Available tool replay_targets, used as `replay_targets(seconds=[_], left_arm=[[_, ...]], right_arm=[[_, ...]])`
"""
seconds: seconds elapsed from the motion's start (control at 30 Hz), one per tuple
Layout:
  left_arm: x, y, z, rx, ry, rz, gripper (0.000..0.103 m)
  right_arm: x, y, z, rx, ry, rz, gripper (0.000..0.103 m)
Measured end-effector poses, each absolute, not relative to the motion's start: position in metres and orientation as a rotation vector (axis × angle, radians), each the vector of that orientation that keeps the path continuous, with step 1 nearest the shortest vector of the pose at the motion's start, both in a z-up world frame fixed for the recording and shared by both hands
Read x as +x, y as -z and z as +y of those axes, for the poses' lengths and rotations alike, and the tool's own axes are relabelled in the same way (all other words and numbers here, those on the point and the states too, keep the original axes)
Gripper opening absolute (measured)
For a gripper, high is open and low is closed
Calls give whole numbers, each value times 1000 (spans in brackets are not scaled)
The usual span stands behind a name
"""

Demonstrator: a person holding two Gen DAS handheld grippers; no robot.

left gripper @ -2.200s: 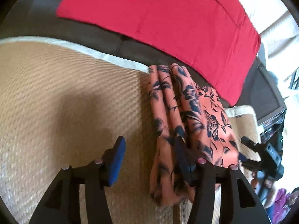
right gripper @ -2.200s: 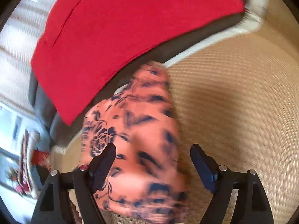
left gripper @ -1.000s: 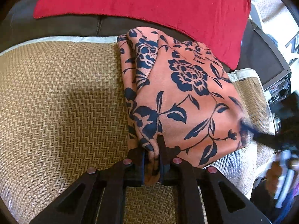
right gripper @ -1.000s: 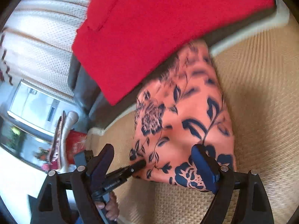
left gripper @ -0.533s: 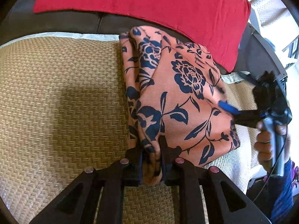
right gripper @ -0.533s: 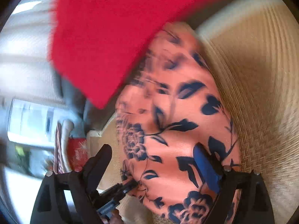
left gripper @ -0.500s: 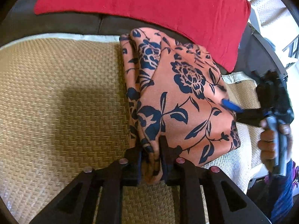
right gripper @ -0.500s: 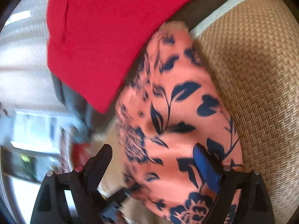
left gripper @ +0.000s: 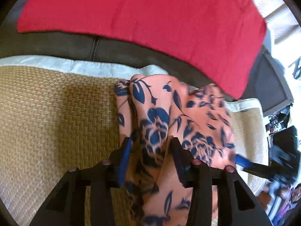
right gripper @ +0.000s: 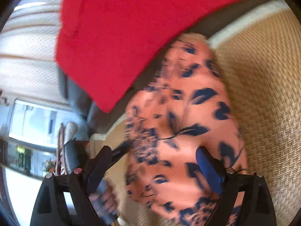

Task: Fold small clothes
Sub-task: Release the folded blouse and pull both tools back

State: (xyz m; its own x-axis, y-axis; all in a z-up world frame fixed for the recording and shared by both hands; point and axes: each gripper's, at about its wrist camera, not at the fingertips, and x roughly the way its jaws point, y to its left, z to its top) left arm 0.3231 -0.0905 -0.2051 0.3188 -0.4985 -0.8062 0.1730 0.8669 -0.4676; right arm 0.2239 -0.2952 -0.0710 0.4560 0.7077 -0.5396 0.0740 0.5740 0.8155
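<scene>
Left-wrist view showed the left gripper (left gripper: 150, 156) with its fingers (left gripper: 123, 160) parting, a bunched fold of the orange floral garment (left gripper: 178, 116) still lying between them, the blue pads no longer pressing it. The cloth ran from under the camera away toward the back of the seat, folded into a long, thick bundle on a woven tan mat (left gripper: 56, 116). At the right edge of that view the right gripper (left gripper: 242, 162) reached in, one blue pad near the garment's far side, though blur hid whether it touched.

Right-wrist view, heavily blurred, showed the right gripper's fingers (right gripper: 208, 167) spread wide and released, poised above the garment (right gripper: 188, 113) with nothing clenched between them. The left gripper's dark tip (right gripper: 120, 150) appeared beside the cloth's edge, and a blurred hand (right gripper: 105, 203) sat low in the frame. Beyond the garment a red cushion (left gripper: 150, 18) leaned against the dark sofa back (left gripper: 75, 45), overlapping the mat's pale border.
</scene>
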Motion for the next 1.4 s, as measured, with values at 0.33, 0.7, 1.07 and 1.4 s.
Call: replay_targets(seconds=[0.33, 0.7, 1.07, 1.4], left_arm=[[251, 146, -79, -121, 281, 962, 75], [165, 105, -76, 18, 210, 874, 78], [116, 80, -74, 44, 163, 808, 83], [109, 82, -80, 23, 132, 808, 85]], right_arm=[[197, 52, -292, 798, -397, 939, 100], [140, 69, -272, 681, -294, 983, 100], [54, 11, -224, 249, -118, 824, 102], [33, 0, -218, 102, -5, 829, 102]])
